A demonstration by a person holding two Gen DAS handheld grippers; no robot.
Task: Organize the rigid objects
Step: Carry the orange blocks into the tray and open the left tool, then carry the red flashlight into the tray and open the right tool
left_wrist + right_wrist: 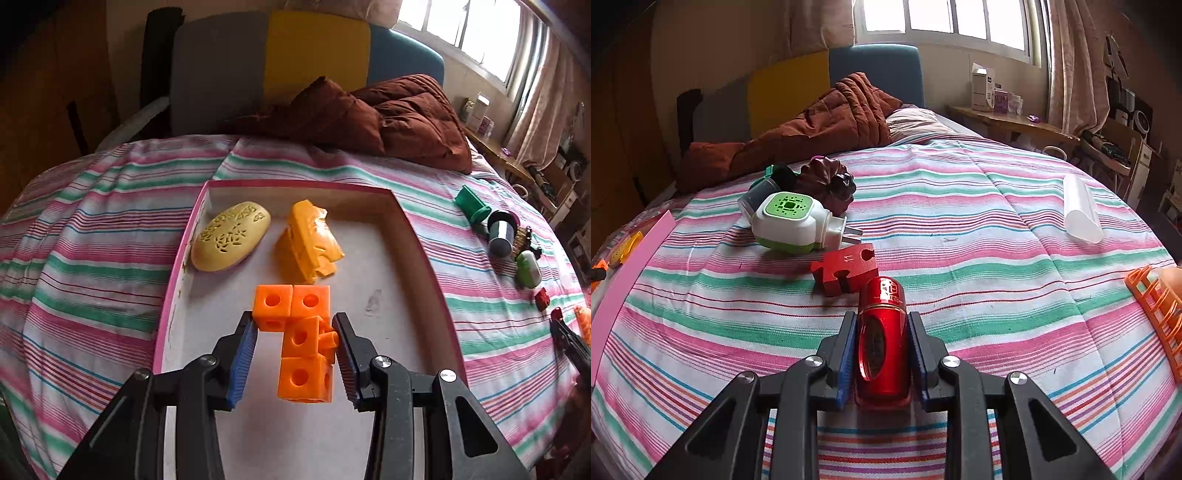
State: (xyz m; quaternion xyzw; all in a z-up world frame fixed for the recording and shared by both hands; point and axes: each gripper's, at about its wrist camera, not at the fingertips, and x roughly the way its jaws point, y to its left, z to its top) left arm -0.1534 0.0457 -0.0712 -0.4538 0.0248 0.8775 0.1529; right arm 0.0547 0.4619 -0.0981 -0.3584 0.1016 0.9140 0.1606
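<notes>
In the left wrist view a pink-rimmed white tray (417, 236) lies on the striped bed. In it are a cream oval soap box (231, 236), a yellow plastic piece (308, 242) and an orange linked-cube piece (303, 332). My left gripper (294, 323) is open around the cube piece, jaws apart from its sides. In the right wrist view my right gripper (882, 319) is shut on a red metallic bottle (882, 338), just above the bedsheet. A red puzzle block (846, 269) lies just ahead of it.
A green-white plug-in device (790, 221), a dark cylinder (764, 188) and a maroon ribbed object (827, 181) lie ahead left. A white tube (1080, 212) lies far right. An orange basket (1156, 306) is at the right edge. A brown quilt (388, 114) lies at the bed's head.
</notes>
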